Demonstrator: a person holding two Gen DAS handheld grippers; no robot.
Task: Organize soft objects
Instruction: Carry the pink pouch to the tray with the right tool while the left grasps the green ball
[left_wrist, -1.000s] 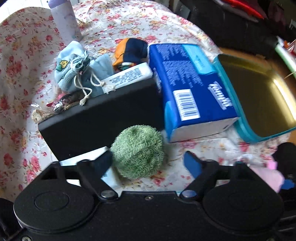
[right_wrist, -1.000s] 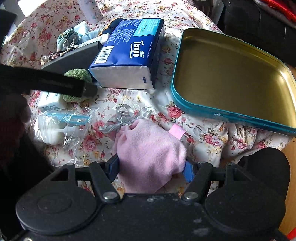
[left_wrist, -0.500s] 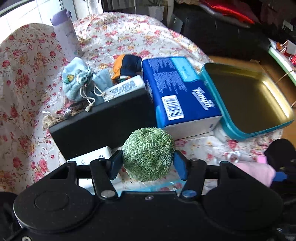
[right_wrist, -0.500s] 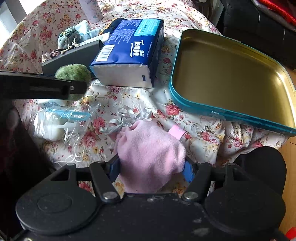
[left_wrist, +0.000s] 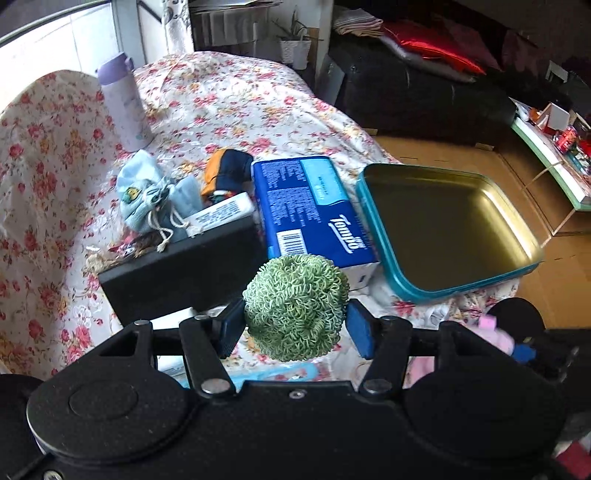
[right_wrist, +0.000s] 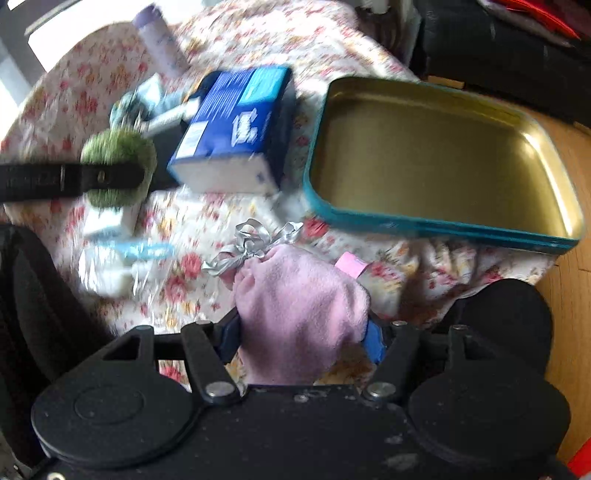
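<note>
Floral worktop (left_wrist: 229, 99) lay cluttered, tin tray (left_wrist: 517, 271) empty; your left gripper (left_wrist: 293, 326) clamped the green ball (left_wrist: 295, 306), right gripper (right_wrist: 301, 338) tightening on the pink cloth (right_wrist: 299, 306).

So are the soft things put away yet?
Not yet. The tin holds nothing. In hand: the left claw grips the green ball, and the right claw is closing on the pink pouch. The blue pouch waits on the cloth.

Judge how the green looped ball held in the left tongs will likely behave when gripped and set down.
The green ball looks soft: its surface is loose yarn loops, so it probably squashes under the left tongs. It likely weighs little for its size. Being round, it may roll once released, though the loops should grip cloth.
</note>
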